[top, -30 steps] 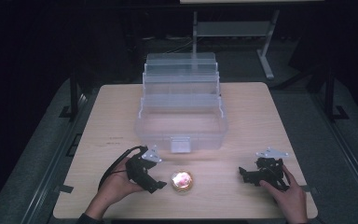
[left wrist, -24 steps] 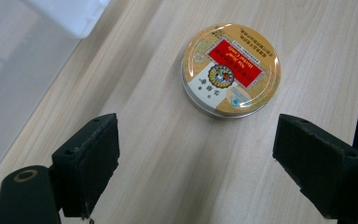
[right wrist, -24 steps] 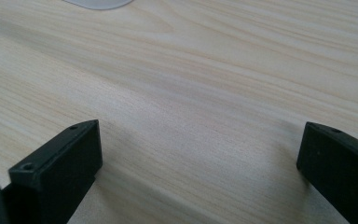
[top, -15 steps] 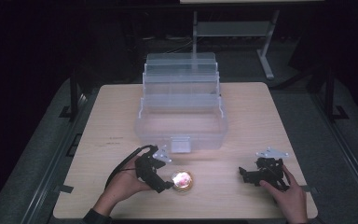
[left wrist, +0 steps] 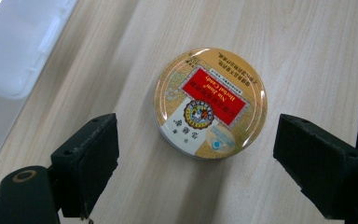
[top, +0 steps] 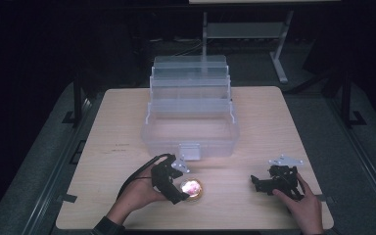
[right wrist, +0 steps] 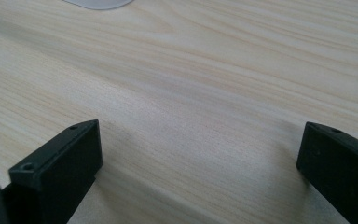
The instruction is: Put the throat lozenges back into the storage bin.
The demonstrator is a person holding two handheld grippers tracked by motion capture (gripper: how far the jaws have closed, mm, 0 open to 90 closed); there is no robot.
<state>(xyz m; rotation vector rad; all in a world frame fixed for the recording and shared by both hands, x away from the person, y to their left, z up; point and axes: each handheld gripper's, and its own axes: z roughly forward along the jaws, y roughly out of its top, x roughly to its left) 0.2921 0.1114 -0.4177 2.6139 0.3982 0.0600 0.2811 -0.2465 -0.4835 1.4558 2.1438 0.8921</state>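
Observation:
A round gold tin (left wrist: 210,102) with a red label lies flat on the wooden table (top: 117,147), near the front, seen from above as a bright disc (top: 191,188). My left gripper (top: 176,188) is open right beside it. In the left gripper view its jaws stand wide on either side of the tin, a little short of it, touching nothing (left wrist: 196,158). My right gripper (top: 257,182) rests open at the front right, with bare wood between its jaws (right wrist: 198,158).
A clear plastic tiered organiser box (top: 191,122) stands open in the middle of the table, its front latch just behind the tin. A corner of the box (left wrist: 14,46) shows at the upper left of the left gripper view. Dark floor surrounds the table.
My left gripper has moved right toward the tin and now flanks it with open jaws. The right gripper has stayed put.

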